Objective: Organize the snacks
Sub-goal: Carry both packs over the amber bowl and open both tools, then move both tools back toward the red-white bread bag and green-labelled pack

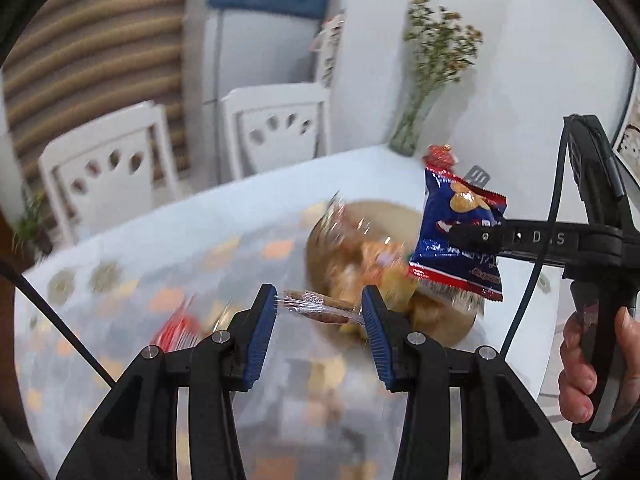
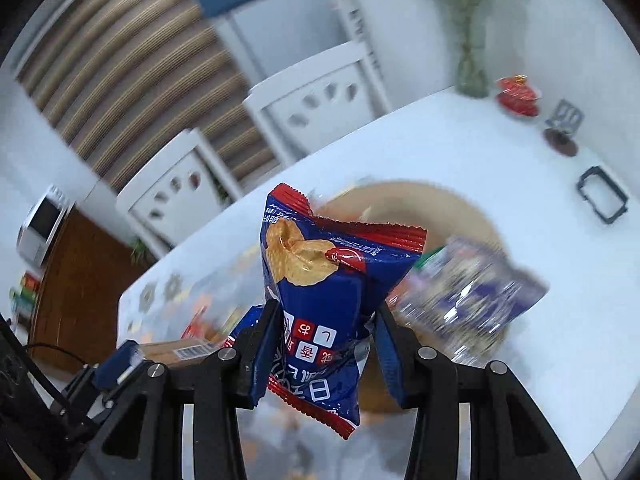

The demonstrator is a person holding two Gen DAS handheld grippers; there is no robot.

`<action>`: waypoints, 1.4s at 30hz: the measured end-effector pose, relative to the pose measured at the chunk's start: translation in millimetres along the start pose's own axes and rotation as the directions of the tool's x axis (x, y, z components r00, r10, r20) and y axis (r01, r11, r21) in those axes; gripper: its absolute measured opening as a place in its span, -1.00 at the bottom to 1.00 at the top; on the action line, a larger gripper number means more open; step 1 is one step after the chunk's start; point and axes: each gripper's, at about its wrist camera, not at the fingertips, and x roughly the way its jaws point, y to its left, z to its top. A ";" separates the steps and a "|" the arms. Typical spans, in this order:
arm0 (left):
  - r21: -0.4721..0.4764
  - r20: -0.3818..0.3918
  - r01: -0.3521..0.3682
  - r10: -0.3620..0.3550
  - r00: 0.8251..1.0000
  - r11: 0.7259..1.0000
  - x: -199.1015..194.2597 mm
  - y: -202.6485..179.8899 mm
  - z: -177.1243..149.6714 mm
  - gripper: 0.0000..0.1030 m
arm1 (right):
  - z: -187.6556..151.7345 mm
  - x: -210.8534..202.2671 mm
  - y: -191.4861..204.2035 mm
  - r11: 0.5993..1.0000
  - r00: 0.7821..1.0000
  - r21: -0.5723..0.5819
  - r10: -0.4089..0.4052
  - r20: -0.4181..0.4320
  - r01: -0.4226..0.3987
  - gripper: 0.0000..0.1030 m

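While both cameras blur with motion, the table [image 1: 132, 240] reads as white-topped with a patterned cloth on its near part, two white chairs [image 1: 108, 168] standing behind it. Round tan tray [image 2: 460, 204] sits mid-table, heaped with wrapped snacks; contents too smeared to identify. Glass vase [image 1: 408, 132] of dried flowers stands at the far edge by the wall. Blue-and-red chip bag [image 2: 328, 292] is held in the air above the tray: right claw [image 2: 324, 320] is closed on its lower half, pads pressing both sides, bag upright and creased. Left claw [image 1: 320, 308] is pinched on a small clear-wrapped brown biscuit [image 1: 316, 306], held crosswise between the blue pads, above the tray's near edge. A hand [image 1: 592, 368] grips the right tool's handle.
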 end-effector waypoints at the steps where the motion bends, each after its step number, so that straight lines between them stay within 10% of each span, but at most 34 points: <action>1: 0.020 0.012 0.015 -0.015 1.000 1.000 9.8 -6.3 11.7 -0.21 | 9.2 -0.2 -8.8 1.000 1.000 0.012 -0.014 0.010 0.013 -0.14; 13: 0.112 0.026 0.091 -0.095 0.995 0.990 76.8 -56.2 58.8 -0.16 | 59.0 28.4 -53.0 0.997 0.998 0.049 -0.063 0.003 0.063 -0.12; 16: 0.123 -0.004 0.106 -0.107 0.994 0.987 85.2 -59.7 61.1 0.72 | 62.5 39.0 -53.8 0.997 0.997 0.020 -0.076 -0.033 0.077 0.14; 20: 0.100 -0.017 0.100 -0.099 0.995 0.990 84.1 -50.4 50.7 0.73 | 53.3 38.0 -67.6 0.994 0.995 0.058 -0.087 -0.046 0.090 0.14; 32: -0.106 -0.097 -0.018 0.008 0.995 0.994 38.2 36.4 -7.6 0.73 | 15.9 23.5 -60.0 0.995 0.994 0.072 -0.059 -0.092 0.066 0.15; 42: -0.348 -0.123 -0.202 0.169 0.978 0.916 -18.1 148.5 -49.3 0.73 | -13.3 42.0 8.1 0.999 0.986 -0.029 0.028 -0.167 -0.033 0.15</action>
